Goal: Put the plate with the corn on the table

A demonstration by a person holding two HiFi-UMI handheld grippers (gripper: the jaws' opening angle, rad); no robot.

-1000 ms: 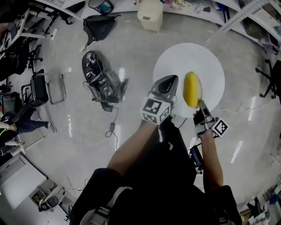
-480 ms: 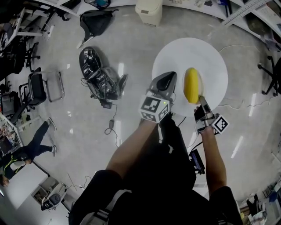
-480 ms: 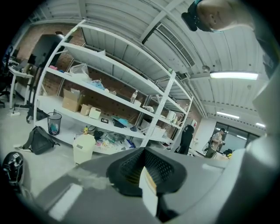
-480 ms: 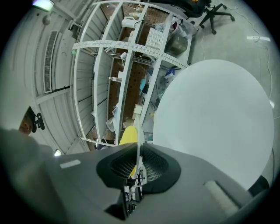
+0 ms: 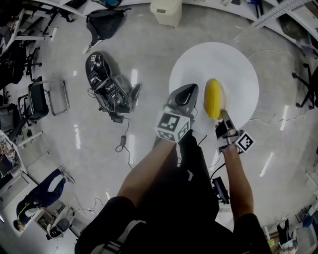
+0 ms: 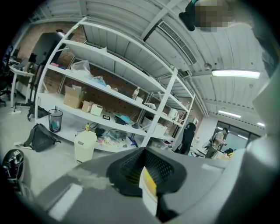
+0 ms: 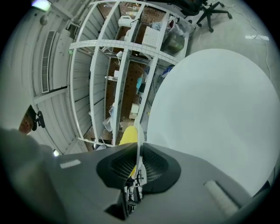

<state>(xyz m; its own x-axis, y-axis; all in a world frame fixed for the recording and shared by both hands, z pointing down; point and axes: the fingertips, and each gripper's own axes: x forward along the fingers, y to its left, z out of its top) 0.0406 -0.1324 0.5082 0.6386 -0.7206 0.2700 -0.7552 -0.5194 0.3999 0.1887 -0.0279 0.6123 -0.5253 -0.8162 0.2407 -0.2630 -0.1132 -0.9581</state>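
A yellow corn cob (image 5: 212, 98) lies on a pale plate (image 5: 223, 99), held over the near edge of the round white table (image 5: 233, 59). My right gripper (image 5: 222, 115) is shut on the plate's near rim. In the right gripper view the thin plate rim (image 7: 139, 131) runs between the jaws of the right gripper (image 7: 137, 153), with the corn (image 7: 127, 134) to its left and the table (image 7: 210, 109) to the right. My left gripper (image 5: 188, 92) hovers beside the plate, left of it, shut and carrying nothing. A small white-and-yellow strip shows at the seam of the left gripper (image 6: 149, 181).
On the floor to the left are a dark machine with cables (image 5: 107, 82), a black bag (image 5: 104, 21) and a chair (image 5: 43, 96). A cream bin (image 5: 166, 10) stands behind the table. Shelving (image 6: 109, 87) lines the far wall. A person (image 5: 42, 196) is at lower left.
The plate, corn and both grippers have drifted slightly left, grips unchanged. The person at the left edge has moved toward the bottom of the head view.
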